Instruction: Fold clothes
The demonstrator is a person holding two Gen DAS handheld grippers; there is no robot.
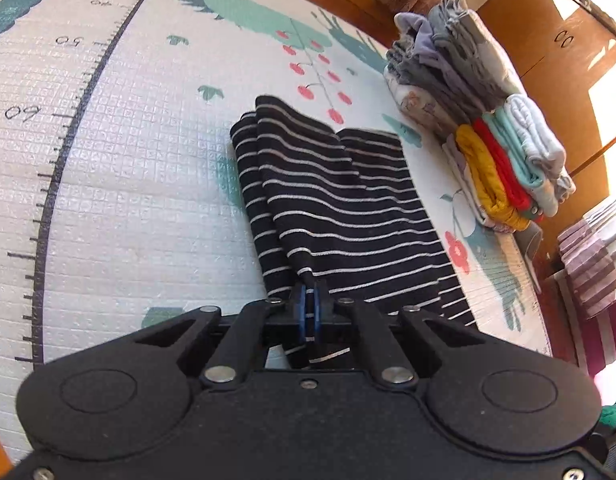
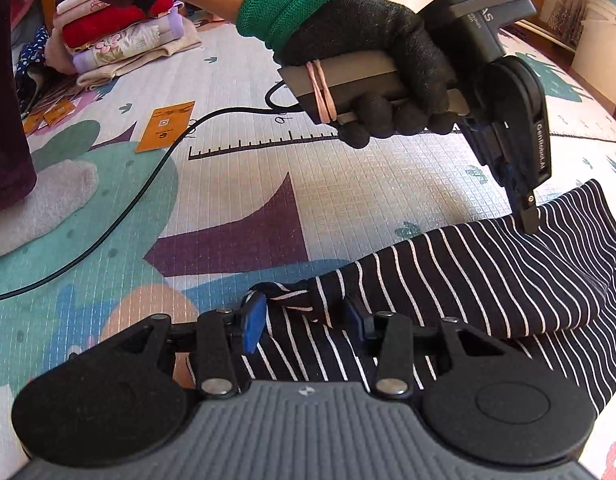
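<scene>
A black garment with thin white stripes (image 1: pixel 340 208) lies partly folded on the play mat (image 1: pixel 127 160). My left gripper (image 1: pixel 310 294) is shut on a raised fold of it at its near end. In the right wrist view the same garment (image 2: pixel 468 280) spreads to the right. There a gloved hand (image 2: pixel 360 40) holds the left gripper (image 2: pixel 528 220), whose tip pinches the cloth's far edge. My right gripper (image 2: pixel 303 312) is open, its blue pads (image 2: pixel 253 320) standing either side of a bunched corner of the garment.
A tall stack of folded clothes (image 1: pixel 476 120) stands at the mat's right edge. Another folded pile (image 2: pixel 123 40), an orange card (image 2: pixel 165 126), a black cable (image 2: pixel 147 184) and a person's socked foot (image 2: pixel 47 200) lie to the left.
</scene>
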